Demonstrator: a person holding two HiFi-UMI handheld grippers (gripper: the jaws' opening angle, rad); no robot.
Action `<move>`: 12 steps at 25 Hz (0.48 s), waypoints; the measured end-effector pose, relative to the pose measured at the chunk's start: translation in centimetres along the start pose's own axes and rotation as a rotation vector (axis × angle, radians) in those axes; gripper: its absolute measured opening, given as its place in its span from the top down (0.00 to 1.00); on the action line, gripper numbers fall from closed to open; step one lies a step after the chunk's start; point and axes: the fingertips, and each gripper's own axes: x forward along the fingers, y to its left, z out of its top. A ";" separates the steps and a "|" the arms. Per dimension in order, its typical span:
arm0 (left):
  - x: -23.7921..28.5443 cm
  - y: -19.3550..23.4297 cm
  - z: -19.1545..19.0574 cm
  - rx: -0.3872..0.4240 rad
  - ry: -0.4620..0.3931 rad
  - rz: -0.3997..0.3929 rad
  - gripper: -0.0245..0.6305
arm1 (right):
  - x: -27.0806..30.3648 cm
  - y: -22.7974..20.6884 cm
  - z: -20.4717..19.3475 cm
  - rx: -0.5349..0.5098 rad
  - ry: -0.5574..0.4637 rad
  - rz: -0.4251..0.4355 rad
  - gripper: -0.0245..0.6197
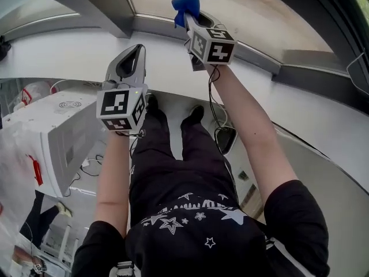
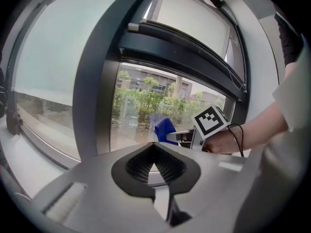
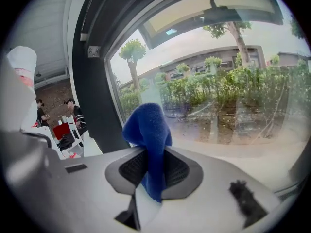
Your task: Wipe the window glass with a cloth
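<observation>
Here: R claw (image 3: 154, 155) pinching blue cloth (image 3: 148, 125) by glass (image 3: 233, 106).

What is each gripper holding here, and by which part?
The right gripper pinches the blue cloth by its lower part; the bunched end sticks out past the jaws. The left gripper is shut and holds nothing.

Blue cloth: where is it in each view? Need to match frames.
Head view: top centre, the blue cloth sits at the tip of the right claw.
Left gripper view: just right of centre.
Right gripper view: centre, pinched between the jaws.
Shared landmark: the dark window-frame upright, left of the cloth in every view.
</observation>
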 end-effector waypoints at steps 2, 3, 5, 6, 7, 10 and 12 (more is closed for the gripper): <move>1.1 -1.7 0.0 0.006 0.004 -0.013 0.95 | -1.8 -2.5 -0.6 0.011 -0.005 -0.021 0.85; 1.6 -2.6 0.1 0.012 0.008 -0.024 0.95 | -2.8 -3.8 -0.9 0.022 -0.010 -0.036 0.85; 2.9 -4.7 0.1 0.032 0.022 -0.056 0.95 | -5.0 -6.7 -1.4 0.053 -0.023 -0.075 0.85; 3.5 -5.9 0.1 0.042 0.030 -0.074 0.95 | -6.1 -8.2 -1.7 0.067 -0.029 -0.095 0.85; 4.2 -7.2 0.1 0.050 0.038 -0.091 0.95 | -7.2 -9.7 -1.9 0.078 -0.032 -0.113 0.85; 6.0 -11.3 -0.3 0.071 0.057 -0.139 0.95 | -10.3 -14.2 -2.8 0.114 -0.037 -0.165 0.85; 7.2 -14.1 -0.5 0.089 0.069 -0.180 0.95 | -12.5 -17.3 -3.5 0.146 -0.045 -0.213 0.85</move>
